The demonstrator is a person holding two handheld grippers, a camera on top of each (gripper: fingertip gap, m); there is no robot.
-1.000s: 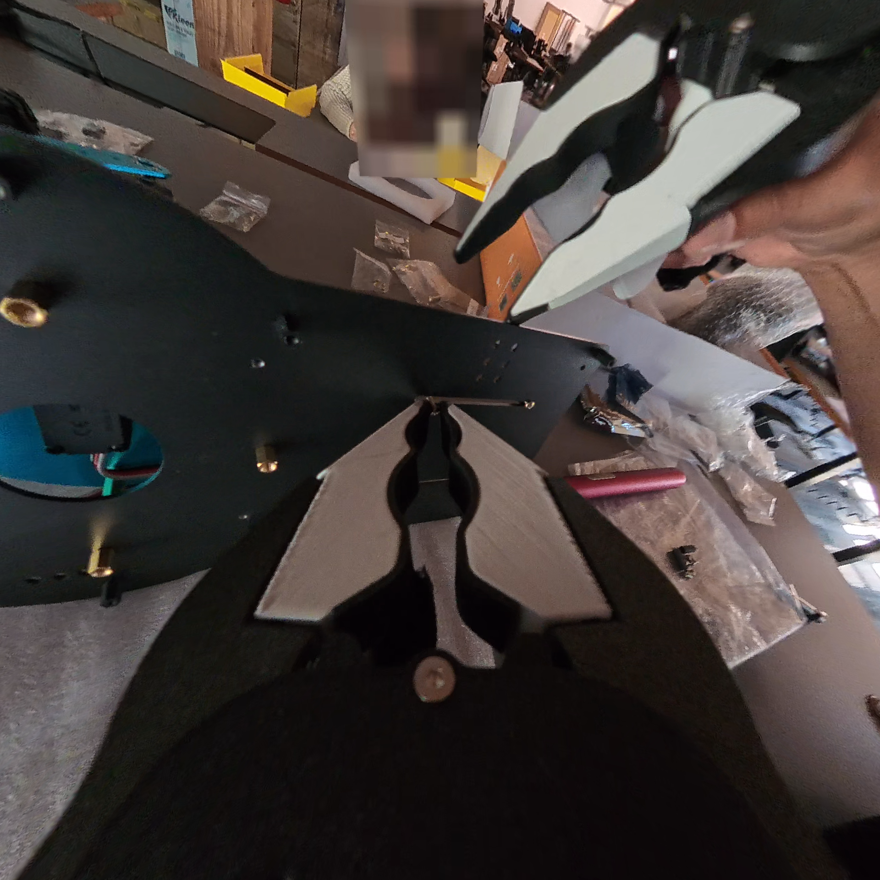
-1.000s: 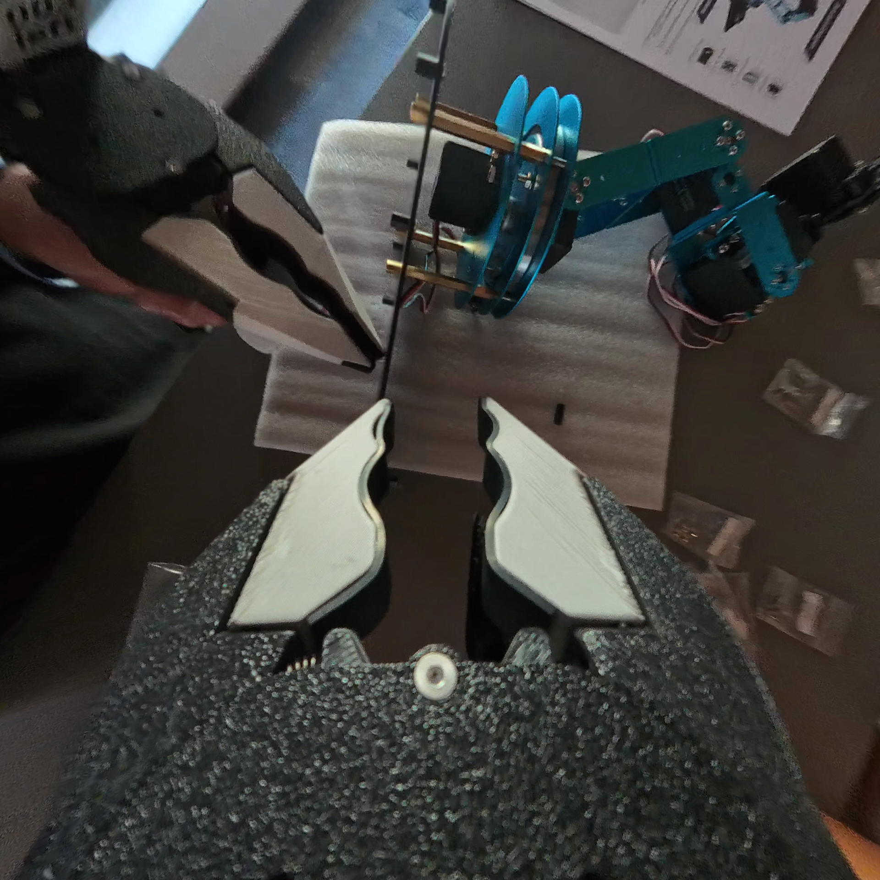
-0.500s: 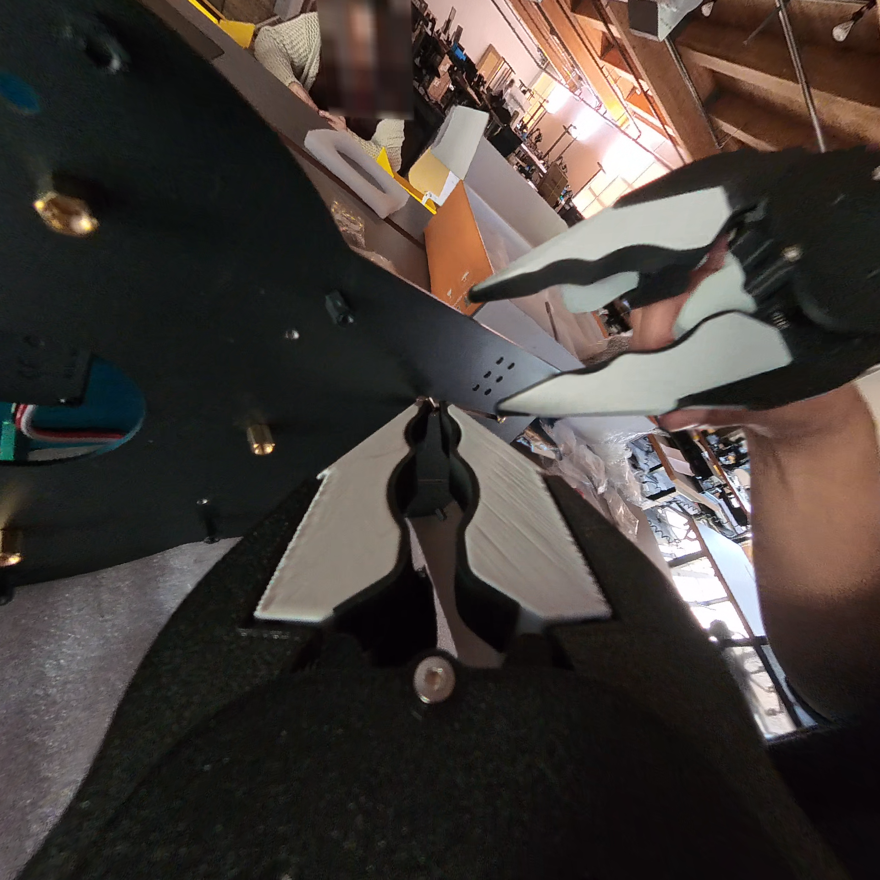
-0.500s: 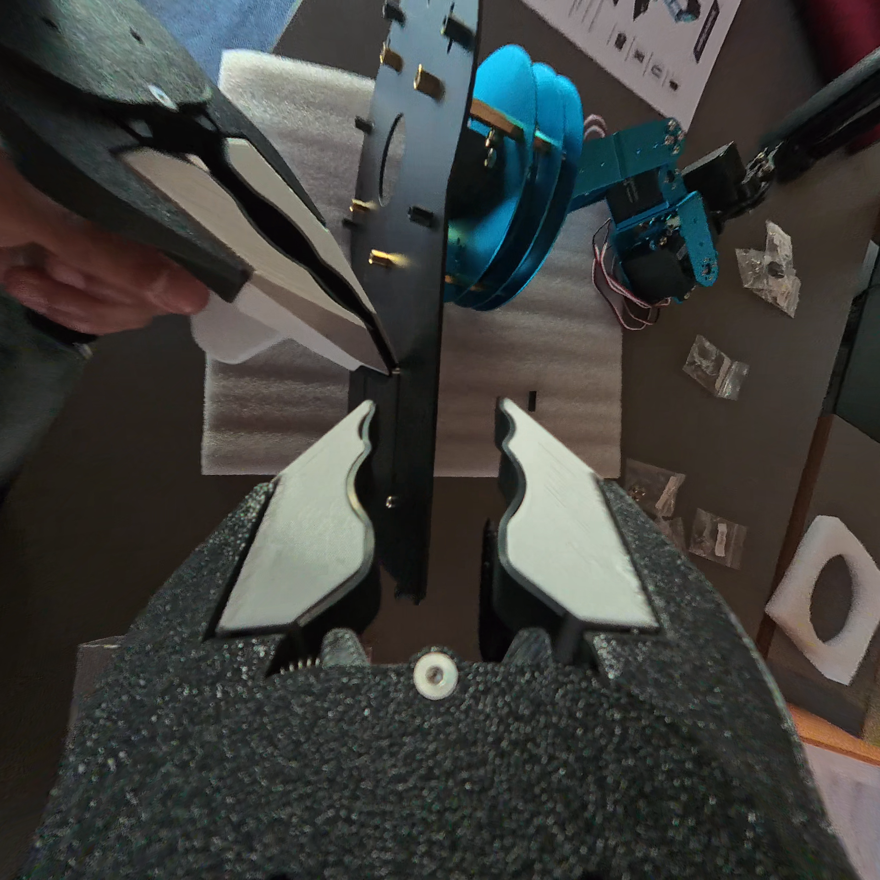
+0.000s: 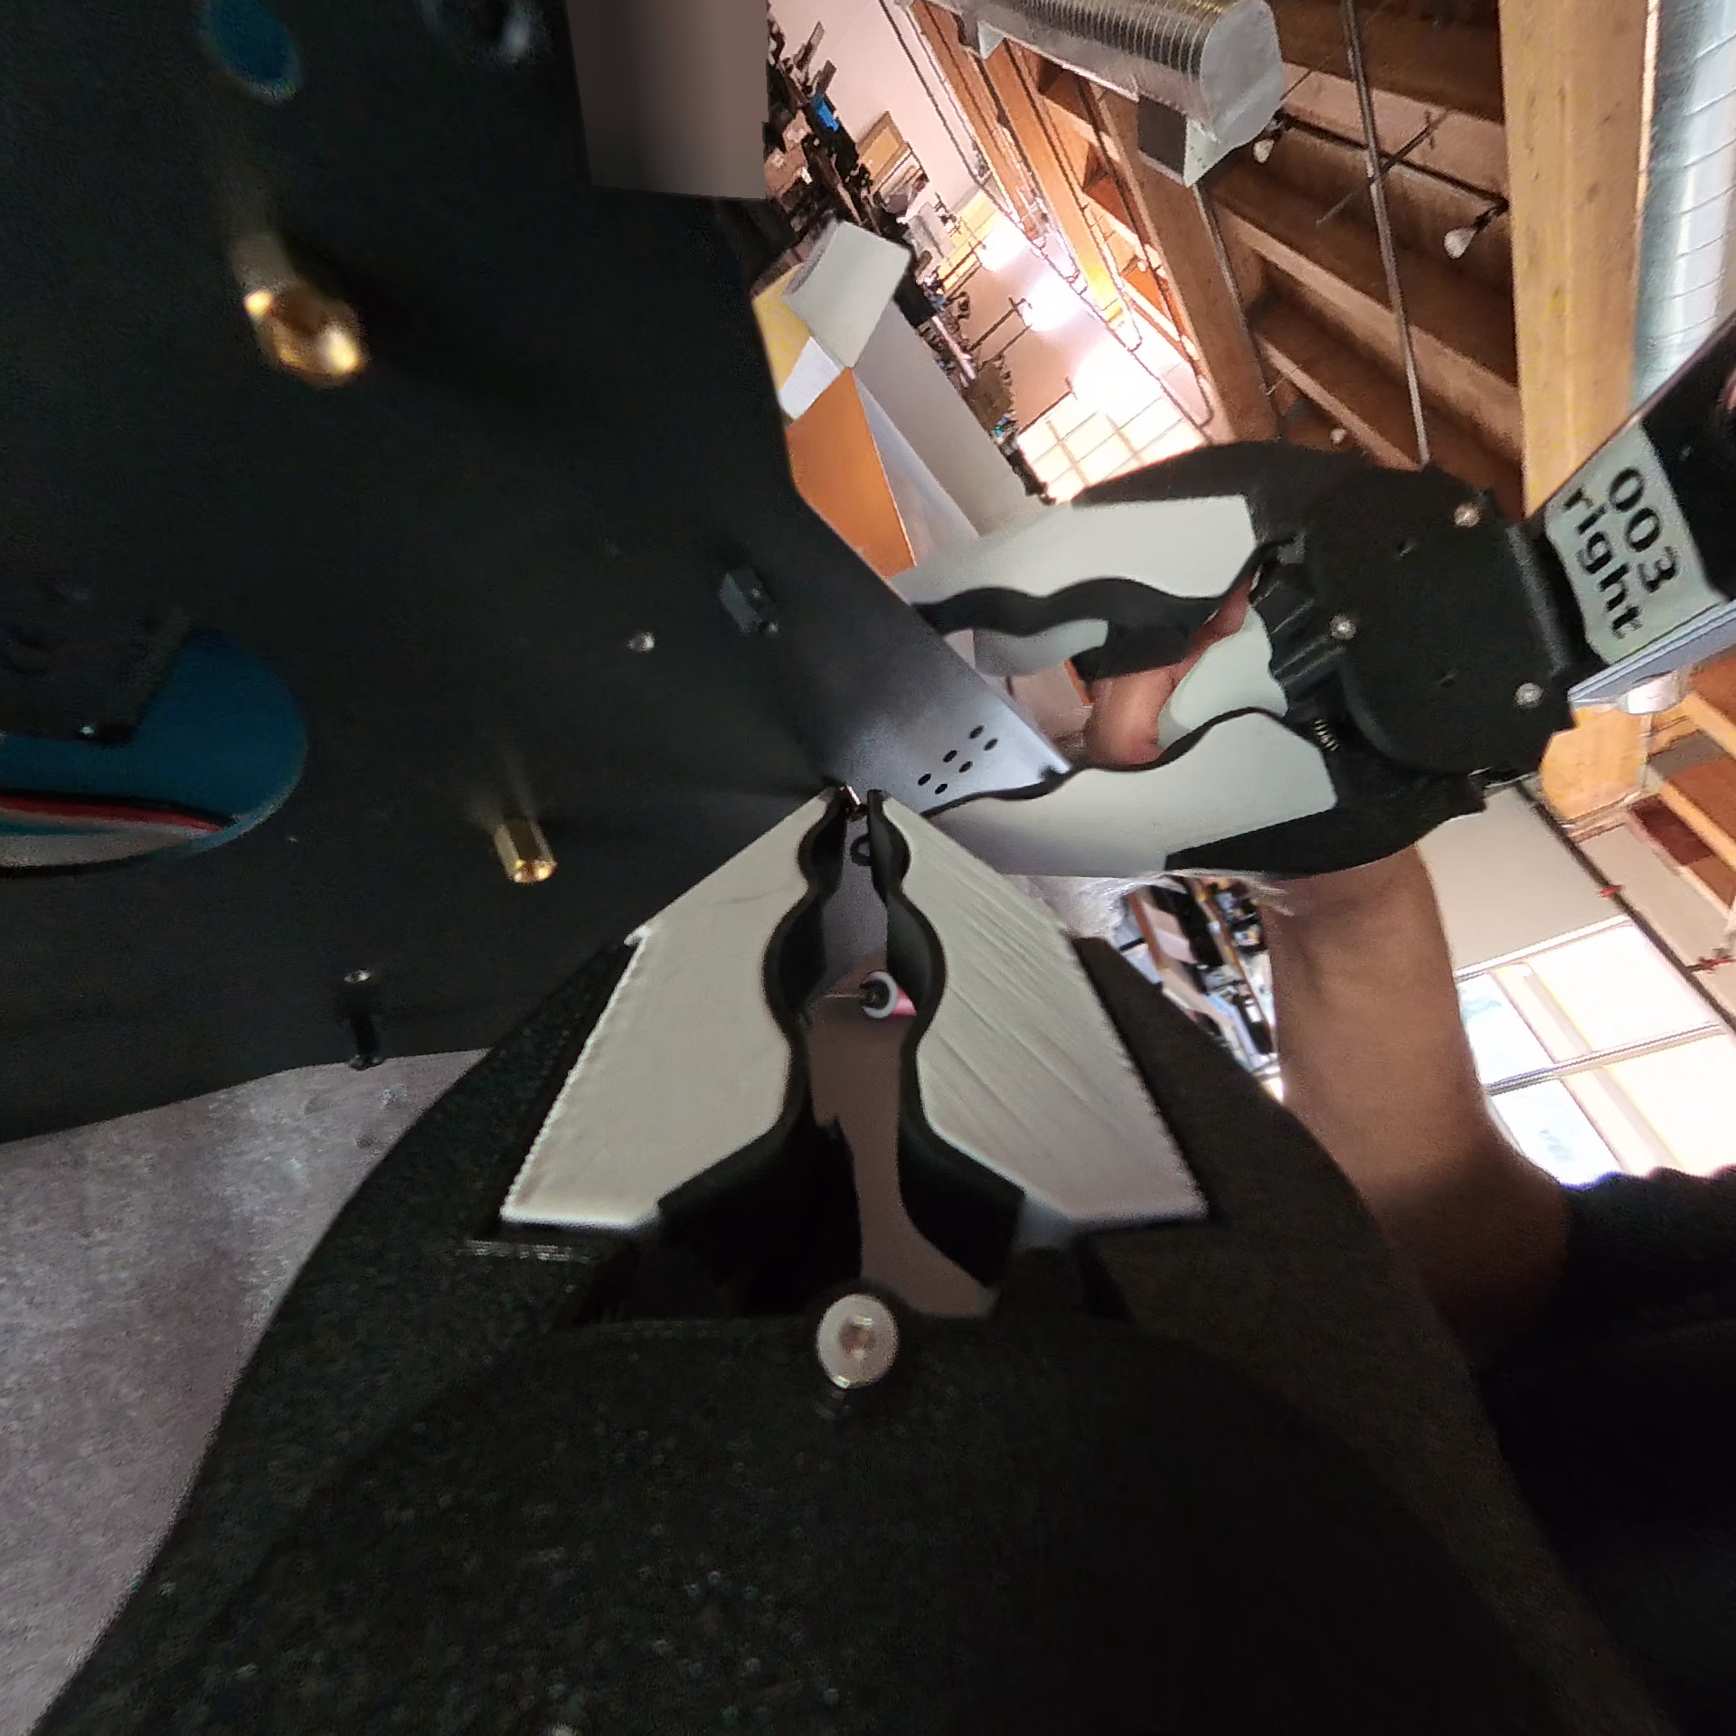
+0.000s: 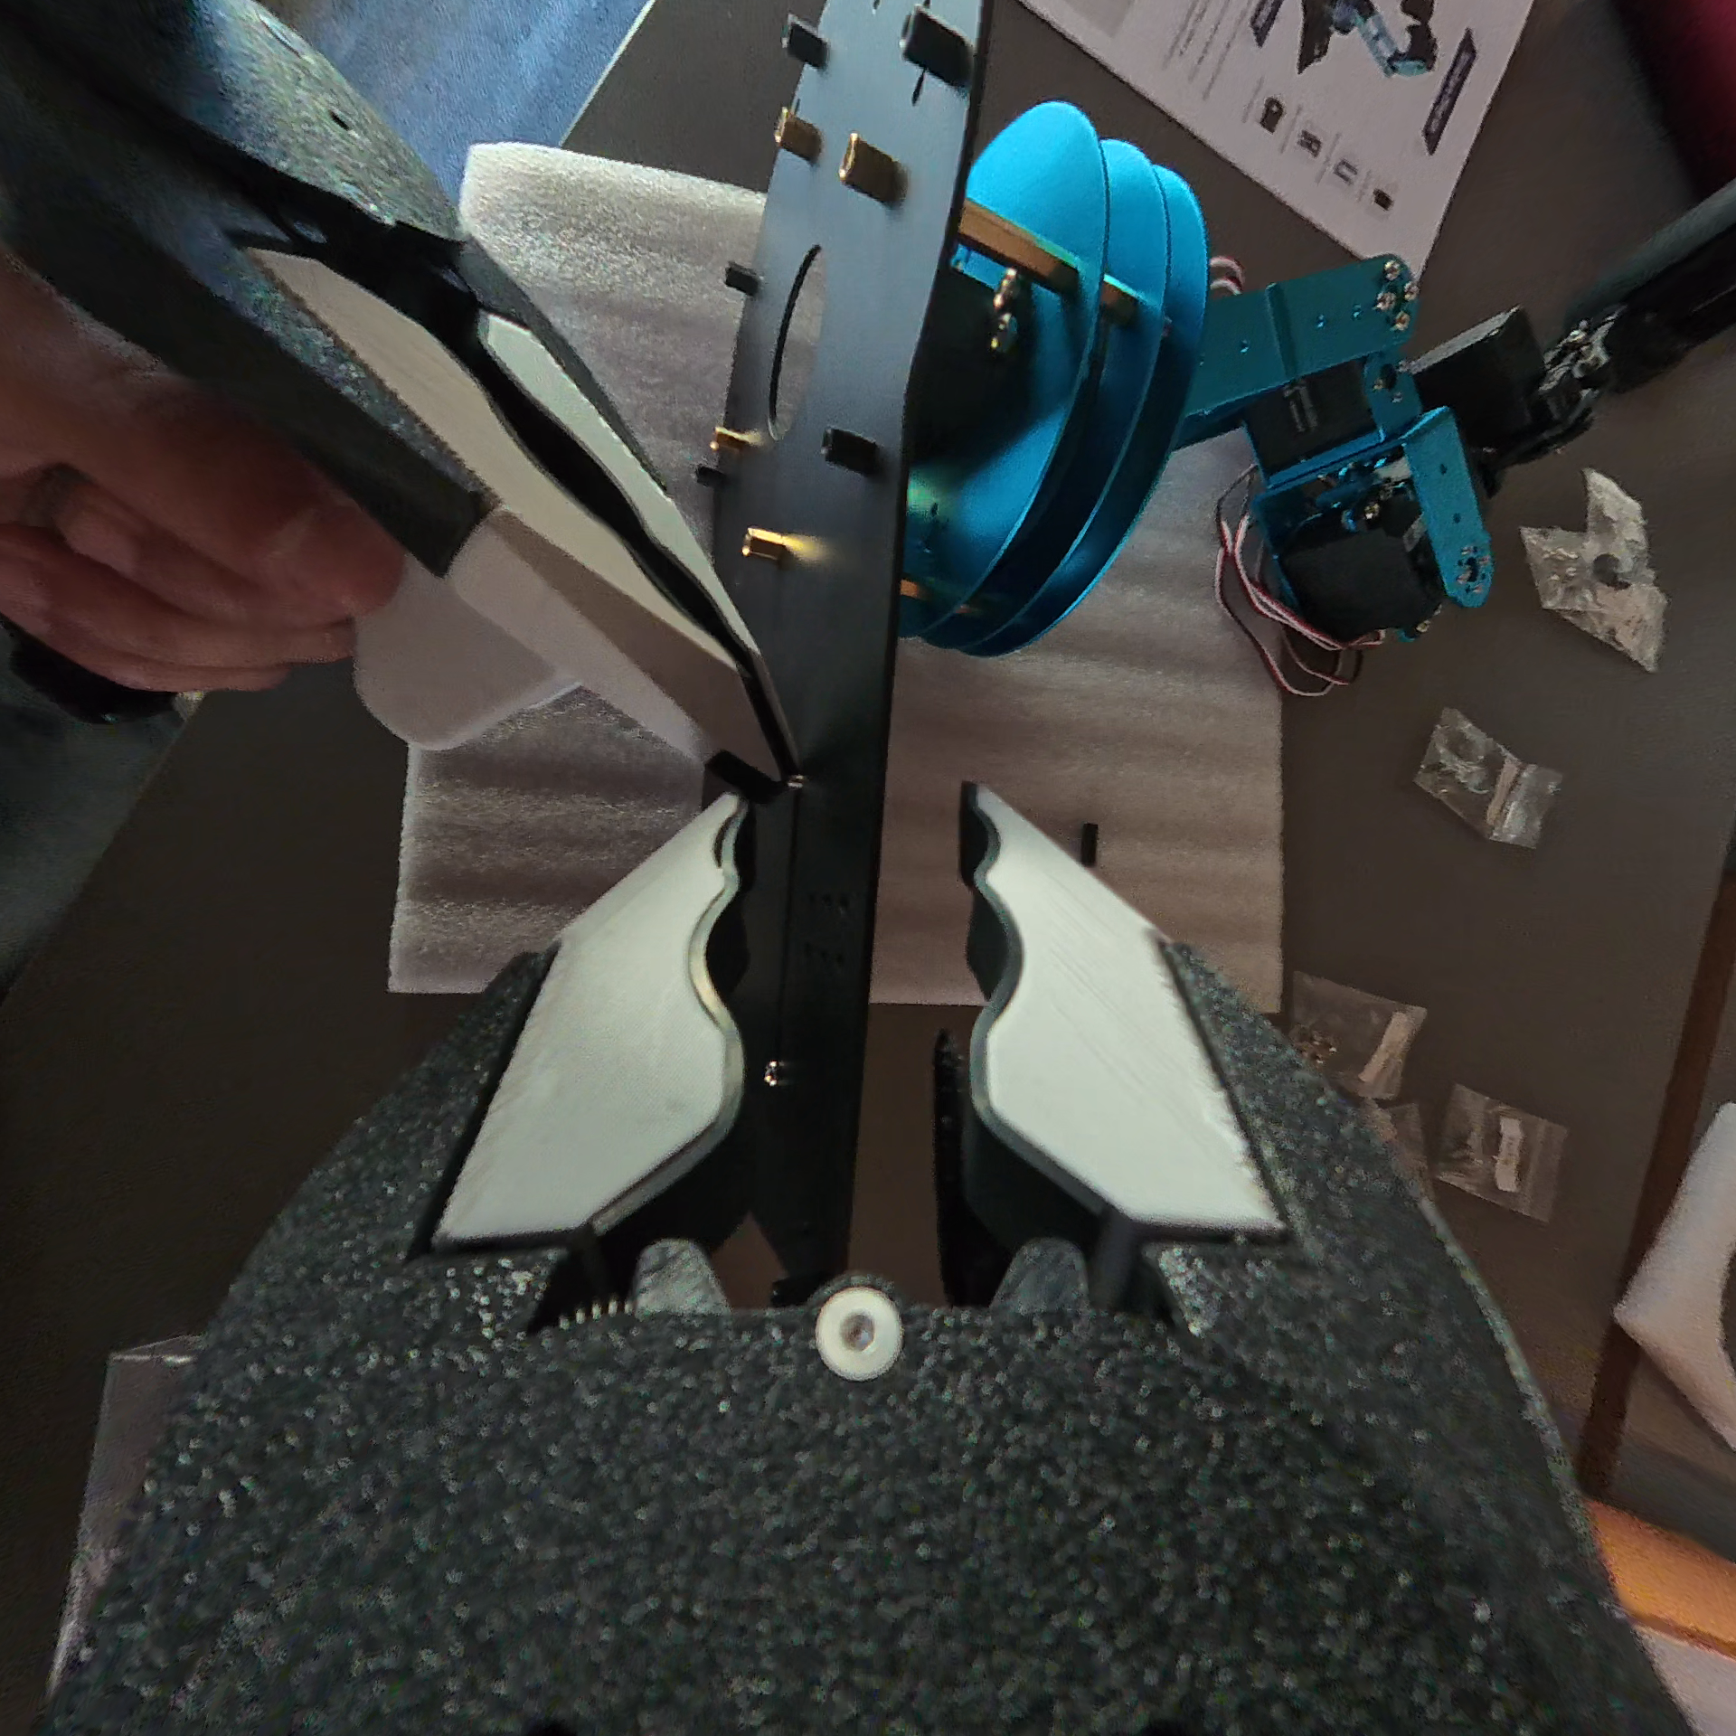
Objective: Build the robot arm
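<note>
Right wrist view: one black plate [image 6: 845, 582] stands on edge, its lower end running down between the two fingers of the right gripper [image 6: 850, 808]. These fingers are spread apart; the left one lies against the plate face, the right one stands clear of it. The left gripper [image 6: 780, 766] meets the same plate from the left, its two fingers drawn together to a narrow gap with their tips at a small fastener on the plate face; whether they pinch it cannot be told. One hand [image 6: 160, 554] holds this gripper. Four brass standoffs [image 6: 763, 543] project from the visible plate face. To the right of the plate, three blue discs [image 6: 1080, 376] are stacked edge-on, and a blue bracket arm [image 6: 1315, 348] with black servos extends farther right. One white foam sheet [image 6: 1080, 770] lies behind the plate on the dark table [image 6: 1503, 939]. At least four small clear bags [image 6: 1489, 787] lie right of the foam, and one printed sheet [image 6: 1315, 103] lies above them. Left wrist view: the left gripper [image 5: 857, 798] shows its fingers nearly closed at the plate [image 5: 423, 564] edge, and the right gripper [image 5: 986, 705] straddles the plate's narrow end.
</note>
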